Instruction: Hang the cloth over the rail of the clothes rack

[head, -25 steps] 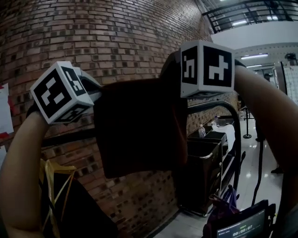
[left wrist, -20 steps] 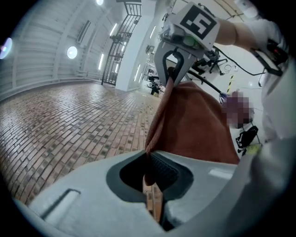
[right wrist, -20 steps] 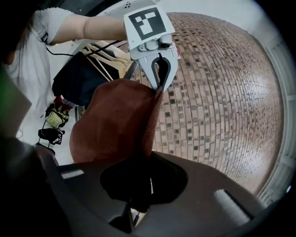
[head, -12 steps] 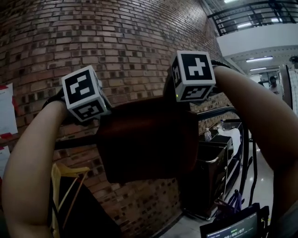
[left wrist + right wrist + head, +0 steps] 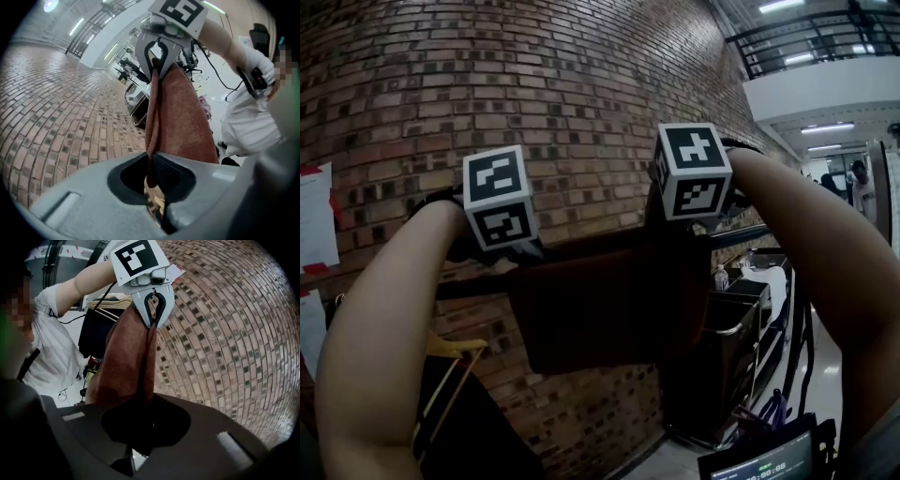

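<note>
A dark reddish-brown cloth (image 5: 600, 314) hangs stretched between my two grippers in front of the brick wall. My left gripper (image 5: 530, 255) is shut on its left top corner, and my right gripper (image 5: 675, 234) is shut on its right top corner. The cloth's top edge runs level with the black rail (image 5: 742, 232) of the clothes rack; whether it rests on the rail is hidden. In the left gripper view the cloth (image 5: 178, 117) runs from my left gripper (image 5: 152, 176) up to the right one (image 5: 157, 70). In the right gripper view the cloth (image 5: 126, 357) is pinched in the right gripper (image 5: 140, 411).
The curved brick wall (image 5: 534, 84) stands close behind the rack. A yellow hanger with a dark garment (image 5: 441, 375) hangs at the lower left. A black cart with bins (image 5: 727, 337) stands to the right, and a screen device (image 5: 769, 461) is at the bottom.
Both grippers have carried the cloth forward and down; its top edge, above the rail a second ago, now lies along the rail. The grips have not changed.
</note>
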The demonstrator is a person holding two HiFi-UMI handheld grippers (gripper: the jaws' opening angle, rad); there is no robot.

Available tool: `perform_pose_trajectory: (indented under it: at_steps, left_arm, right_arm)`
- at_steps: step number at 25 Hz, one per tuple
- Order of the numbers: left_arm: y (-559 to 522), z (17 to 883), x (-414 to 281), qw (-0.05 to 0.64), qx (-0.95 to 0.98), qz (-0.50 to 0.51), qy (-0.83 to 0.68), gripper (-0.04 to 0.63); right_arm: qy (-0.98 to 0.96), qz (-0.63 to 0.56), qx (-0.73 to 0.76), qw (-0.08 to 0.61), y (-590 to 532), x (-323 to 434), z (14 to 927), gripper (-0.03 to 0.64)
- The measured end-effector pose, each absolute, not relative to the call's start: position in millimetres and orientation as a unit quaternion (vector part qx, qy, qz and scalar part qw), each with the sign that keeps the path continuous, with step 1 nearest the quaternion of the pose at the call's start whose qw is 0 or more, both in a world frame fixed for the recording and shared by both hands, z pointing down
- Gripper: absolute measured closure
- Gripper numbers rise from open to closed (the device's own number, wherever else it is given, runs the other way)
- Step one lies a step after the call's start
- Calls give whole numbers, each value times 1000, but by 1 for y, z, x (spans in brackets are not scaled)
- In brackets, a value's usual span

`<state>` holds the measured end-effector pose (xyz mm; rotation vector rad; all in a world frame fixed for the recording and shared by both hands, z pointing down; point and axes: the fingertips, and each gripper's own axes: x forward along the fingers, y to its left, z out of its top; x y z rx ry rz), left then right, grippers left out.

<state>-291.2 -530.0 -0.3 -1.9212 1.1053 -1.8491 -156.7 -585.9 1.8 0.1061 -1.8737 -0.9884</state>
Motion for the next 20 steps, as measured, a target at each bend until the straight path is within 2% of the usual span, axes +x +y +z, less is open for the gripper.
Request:
perform_pose_trajectory:
  at_steps: [3,5,7,8,9,20]
  left_arm:
    - [-534,-1,-291,127,-661,-631,385,568]
    - [-536,-1,-292,122,-666,-626,387,522]
    - [-536,2,-293,108,-674,-621,385,446]
    - [-536,3,-293,106,-677,-619,383,419]
    - [-537,3,-294,108,-680,-617,382,419]
    - [-542,-21,-297,158,-693,-569,414,419]
  right_arm:
    - [-769,-404,43,493,-587,-157,3,581]
    - [-768,-410,53,489,-591,-159,0,515]
    - [-768,-421,69,479,-597,-161,-7,395]
    - [-768,-423,76,475,-599,-162,-10,368]
    - [-768,-424,80,473,-601,-161,-11,356]
    - [-766,-431,95,468,-602,-160,-12,360]
